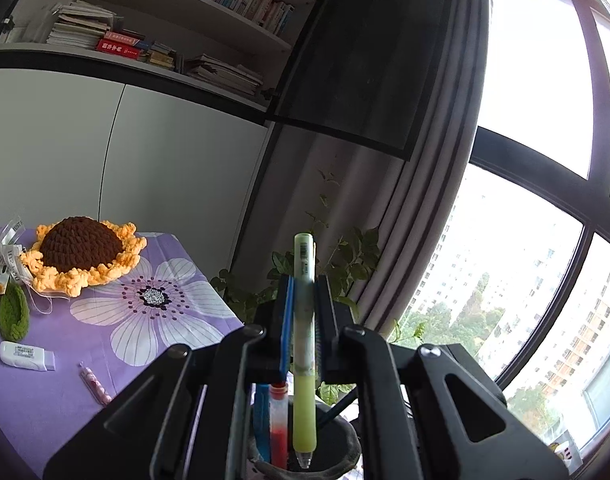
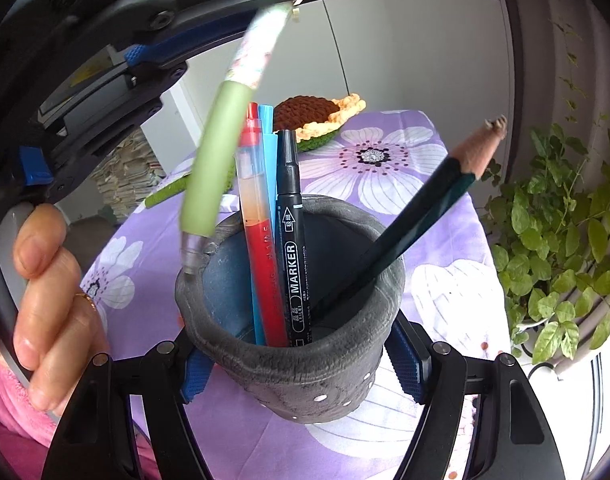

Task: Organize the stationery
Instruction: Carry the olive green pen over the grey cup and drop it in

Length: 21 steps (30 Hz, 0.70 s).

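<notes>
The desk (image 2: pixel 445 216) wears a purple cloth printed with big white flowers, and it fills most of the right wrist view. Beside it on the right a leafy green plant (image 2: pixel 561 240) climbs by the window. At the far end of the desk lies a crocheted sunflower (image 1: pixel 83 254), brown in the middle with orange-yellow petals.

The grey pen holder (image 2: pixel 305 368) stands near the front of the desk. The right tool (image 2: pixel 301 368) grips it from both sides, its blue pads pressed against the holder's wall. Inside stand a red pen (image 2: pixel 261 248), a blue pen (image 2: pixel 268 148), a black marker (image 2: pixel 291 232) and a dark pencil (image 2: pixel 417 224), which leans to the right with its sharpened end up.

The left tool (image 1: pixel 303 300) is closed on a green pen (image 1: pixel 303 400), clamping it around the middle of its barrel. The pen hangs tip down; in the right wrist view its clear tip sits at the left rim of the holder, touching or just above it, I cannot tell which. A hand (image 2: pixel 53 304) with a ring holds that tool's handle.

Further back on the cloth lie a small white correction-tape case (image 1: pixel 25 355) and, near it, a slim pink pen (image 1: pixel 95 388).
</notes>
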Motion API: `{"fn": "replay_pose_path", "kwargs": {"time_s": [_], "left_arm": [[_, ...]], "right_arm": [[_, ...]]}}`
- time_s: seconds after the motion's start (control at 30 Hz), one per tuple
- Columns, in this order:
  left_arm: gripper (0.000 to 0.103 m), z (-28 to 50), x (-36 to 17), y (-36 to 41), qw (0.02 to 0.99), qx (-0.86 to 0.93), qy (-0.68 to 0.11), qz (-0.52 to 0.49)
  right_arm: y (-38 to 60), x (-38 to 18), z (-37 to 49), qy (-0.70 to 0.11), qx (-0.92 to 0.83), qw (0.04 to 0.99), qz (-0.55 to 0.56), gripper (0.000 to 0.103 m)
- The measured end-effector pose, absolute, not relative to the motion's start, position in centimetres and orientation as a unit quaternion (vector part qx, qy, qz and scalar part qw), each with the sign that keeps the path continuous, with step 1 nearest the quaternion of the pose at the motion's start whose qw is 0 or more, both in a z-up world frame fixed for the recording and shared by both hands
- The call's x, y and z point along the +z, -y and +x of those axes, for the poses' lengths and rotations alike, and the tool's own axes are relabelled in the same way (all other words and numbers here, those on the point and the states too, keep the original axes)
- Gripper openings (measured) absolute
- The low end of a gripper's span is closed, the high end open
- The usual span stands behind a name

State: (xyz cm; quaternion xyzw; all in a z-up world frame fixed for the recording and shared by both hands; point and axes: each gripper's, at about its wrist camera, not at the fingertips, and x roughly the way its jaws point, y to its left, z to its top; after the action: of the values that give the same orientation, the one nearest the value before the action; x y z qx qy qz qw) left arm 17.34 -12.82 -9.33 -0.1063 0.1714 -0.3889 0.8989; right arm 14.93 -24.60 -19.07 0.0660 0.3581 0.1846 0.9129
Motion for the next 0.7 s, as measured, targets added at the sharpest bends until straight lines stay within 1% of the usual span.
{"fn": "replay_pose_path", "kwargs": {"time_s": [0.23, 0.5, 0.6, 0.7], "left_arm": [[0.009, 17.2, -9.8, 12.3, 0.896, -0.398, -0.179, -0.079], [0.008, 16.2, -9.2, 11.9, 0.905, -0.395, -0.144, -0.069], [0.008, 16.2, -9.6, 12.4, 0.898, -0.410, -0.154, -0.050], [0.008, 16.1, -10.3, 12.3, 0.894, -0.412, -0.169, -0.052]], "right_arm": [[24.4, -18.8, 14.8, -0.366, 0.195, 0.907, 0.065, 0.075], [24.2, -19.0, 14.9, -0.367, 0.219, 0.900, 0.083, 0.075], [24.4, -18.8, 14.8, -0.360, 0.228, 0.901, 0.084, 0.075], [24.4, -18.6, 14.6, -0.356, 0.214, 0.907, 0.075, 0.075]]}}
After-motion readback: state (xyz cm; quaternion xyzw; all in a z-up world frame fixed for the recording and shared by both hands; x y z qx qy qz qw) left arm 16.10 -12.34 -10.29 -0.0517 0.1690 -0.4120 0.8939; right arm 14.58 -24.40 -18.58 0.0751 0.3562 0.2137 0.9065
